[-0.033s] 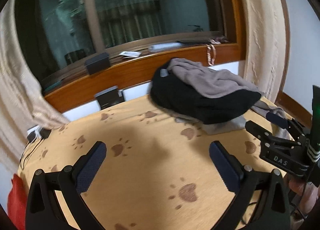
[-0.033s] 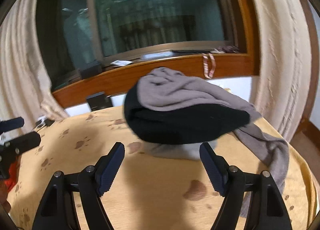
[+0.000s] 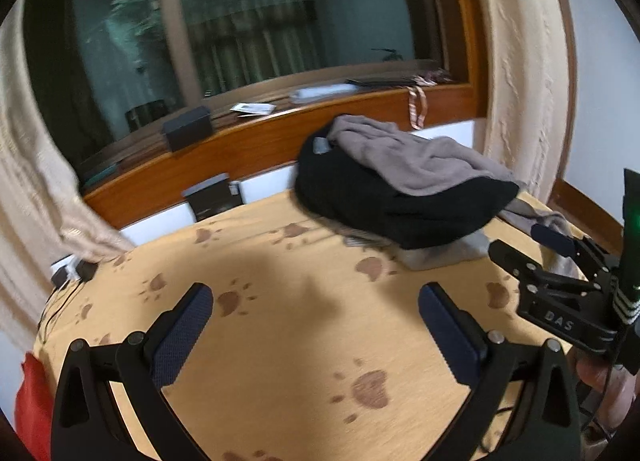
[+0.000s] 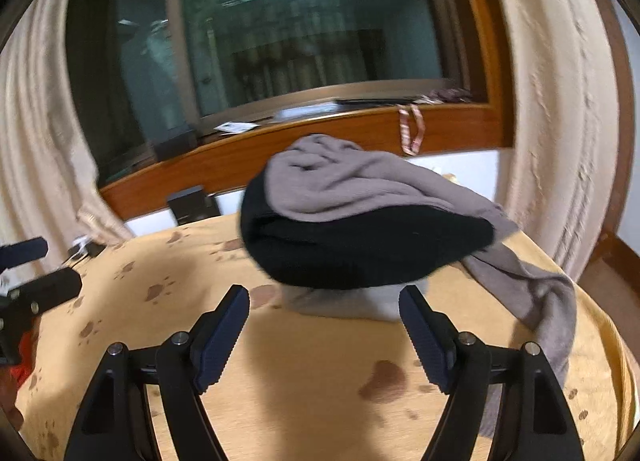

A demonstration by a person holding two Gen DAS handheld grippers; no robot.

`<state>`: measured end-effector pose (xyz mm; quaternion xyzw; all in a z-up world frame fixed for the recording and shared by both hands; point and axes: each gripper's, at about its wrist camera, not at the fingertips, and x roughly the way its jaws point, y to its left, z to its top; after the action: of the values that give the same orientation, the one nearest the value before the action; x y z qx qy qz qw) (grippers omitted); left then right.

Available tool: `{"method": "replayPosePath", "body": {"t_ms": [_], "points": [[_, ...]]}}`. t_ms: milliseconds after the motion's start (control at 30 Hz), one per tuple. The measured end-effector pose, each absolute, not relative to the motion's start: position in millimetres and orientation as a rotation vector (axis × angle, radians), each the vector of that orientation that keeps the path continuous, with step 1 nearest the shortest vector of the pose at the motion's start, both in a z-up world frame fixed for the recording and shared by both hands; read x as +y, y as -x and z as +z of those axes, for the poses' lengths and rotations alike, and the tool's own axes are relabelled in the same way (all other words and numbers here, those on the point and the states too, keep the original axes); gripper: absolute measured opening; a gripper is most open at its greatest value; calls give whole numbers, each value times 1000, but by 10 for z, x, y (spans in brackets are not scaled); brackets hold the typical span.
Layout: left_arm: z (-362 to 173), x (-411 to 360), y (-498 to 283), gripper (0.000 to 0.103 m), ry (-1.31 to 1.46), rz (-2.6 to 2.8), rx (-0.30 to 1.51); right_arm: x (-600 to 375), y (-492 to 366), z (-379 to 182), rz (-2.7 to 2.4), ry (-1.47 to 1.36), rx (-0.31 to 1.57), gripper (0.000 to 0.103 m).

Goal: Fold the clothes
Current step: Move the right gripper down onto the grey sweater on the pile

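Right now both of your grippers hang over the yellow paw-print tablecloth (image 3: 304,341) with nothing between their pads. Your left gripper (image 3: 316,325) has its jaws spread wide apart above bare cloth, well short of the clothes. Your right gripper (image 4: 324,325) is released too, its jaws apart, and its tips come just near the front edge of the clothes pile without touching it as far as the view shows. The pile sits at the far right of the table: a black garment (image 4: 360,253) bulges in the middle, a taupe garment (image 4: 352,185) is draped over its top and trails down to the right toward the table's edge, and a light grey garment (image 4: 348,305) lies flattened beneath them, peeking out on the near side. Behind the table runs a wooden window sill (image 3: 280,137), with cream curtains (image 4: 560,101) at either side.
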<state>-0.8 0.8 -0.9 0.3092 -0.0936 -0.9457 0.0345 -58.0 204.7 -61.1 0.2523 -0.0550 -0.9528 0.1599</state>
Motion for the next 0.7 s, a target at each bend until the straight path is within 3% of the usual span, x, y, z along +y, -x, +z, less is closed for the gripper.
{"method": "replayPosePath", "body": {"t_ms": [333,467,700], "points": [[-302,424,433,103,-942,-2826,-247,2334,678,-573,-2709,-656,-78,79],[-478,342,610,103,-962,-2846,-165,2615,633,-507,-2699,-688,-64,79],[-596,-8,728,103,-972,-2881,-113,2260,774,-381,-2761,-649,-59,79]]}}
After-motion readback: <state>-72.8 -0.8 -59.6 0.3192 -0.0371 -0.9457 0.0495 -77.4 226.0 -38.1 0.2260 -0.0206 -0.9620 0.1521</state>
